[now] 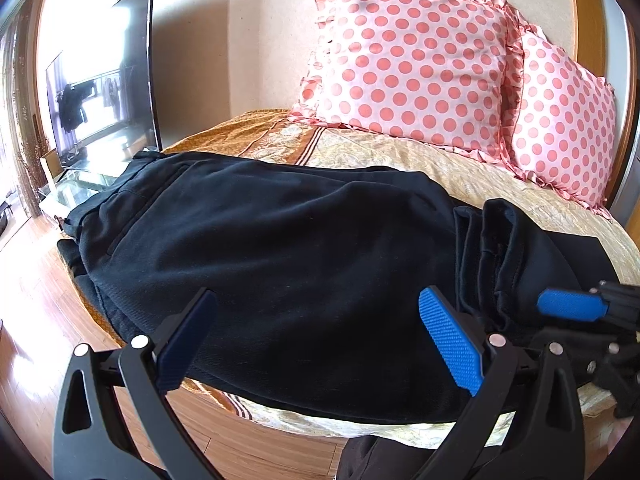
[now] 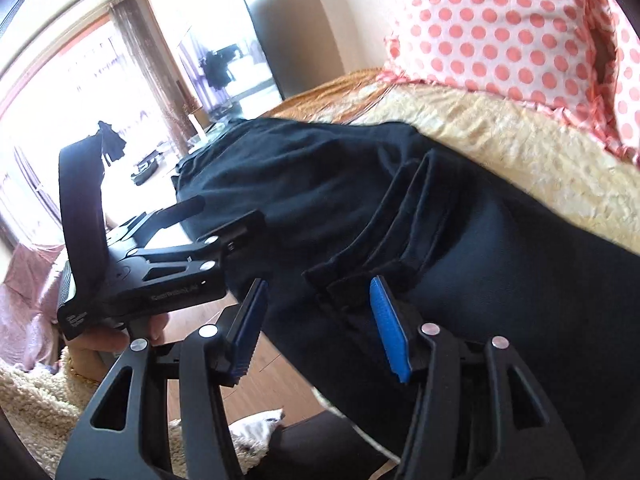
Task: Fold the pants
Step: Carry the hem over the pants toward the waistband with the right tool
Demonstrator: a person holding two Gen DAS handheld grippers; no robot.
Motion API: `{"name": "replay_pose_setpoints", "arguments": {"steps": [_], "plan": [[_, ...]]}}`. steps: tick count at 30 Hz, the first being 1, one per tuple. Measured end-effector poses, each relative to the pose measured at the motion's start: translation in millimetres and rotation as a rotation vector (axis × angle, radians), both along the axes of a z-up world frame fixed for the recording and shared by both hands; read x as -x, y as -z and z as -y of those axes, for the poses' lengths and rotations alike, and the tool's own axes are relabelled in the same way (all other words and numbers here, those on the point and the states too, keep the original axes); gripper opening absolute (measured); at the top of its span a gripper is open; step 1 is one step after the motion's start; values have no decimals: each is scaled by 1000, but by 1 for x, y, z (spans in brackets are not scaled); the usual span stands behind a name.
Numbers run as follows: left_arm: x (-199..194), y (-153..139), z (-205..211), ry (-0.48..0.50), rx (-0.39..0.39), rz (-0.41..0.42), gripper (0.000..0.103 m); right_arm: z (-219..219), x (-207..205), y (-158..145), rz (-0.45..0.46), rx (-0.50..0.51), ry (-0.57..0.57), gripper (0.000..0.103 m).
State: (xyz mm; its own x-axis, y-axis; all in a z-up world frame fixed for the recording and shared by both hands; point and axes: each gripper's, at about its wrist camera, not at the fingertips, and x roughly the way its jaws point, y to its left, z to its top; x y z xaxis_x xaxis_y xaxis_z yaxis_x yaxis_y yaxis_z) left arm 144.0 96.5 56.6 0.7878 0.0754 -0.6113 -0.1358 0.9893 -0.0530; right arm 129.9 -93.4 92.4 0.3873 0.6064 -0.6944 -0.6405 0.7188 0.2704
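Pants [image 1: 280, 248] lie folded on the bed [image 1: 480, 184], near two dotted pillows [image 1: 408, 64]; left gripper [image 1: 316, 344] and right gripper [image 2: 316, 328] hang over them, both with jaws apart, holding nothing

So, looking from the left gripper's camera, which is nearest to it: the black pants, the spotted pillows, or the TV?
1. Black pants, directly beneath the left gripper.
2. Spotted pillows, ahead and right.
3. TV, far left, beyond the bed; these last two are close.
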Motion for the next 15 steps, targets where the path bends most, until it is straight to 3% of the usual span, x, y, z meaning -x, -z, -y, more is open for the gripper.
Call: {"name": "replay_pose_setpoints", "arguments": {"steps": [4,7,10,15], "plan": [[3,0,-6,-18,8,-5,101,-17,-4,19,-55,51,-58,56],[7,-2,-13,-31,14,-8,101,-30,5,22,5,120,-76,60],[14,-7,-23,-57,-1,-5,101,-24,2,19,-16,61,-61,61],[28,-13,-60,-122,33,-16,101,-30,7,22,6,115,-79,65]]}}
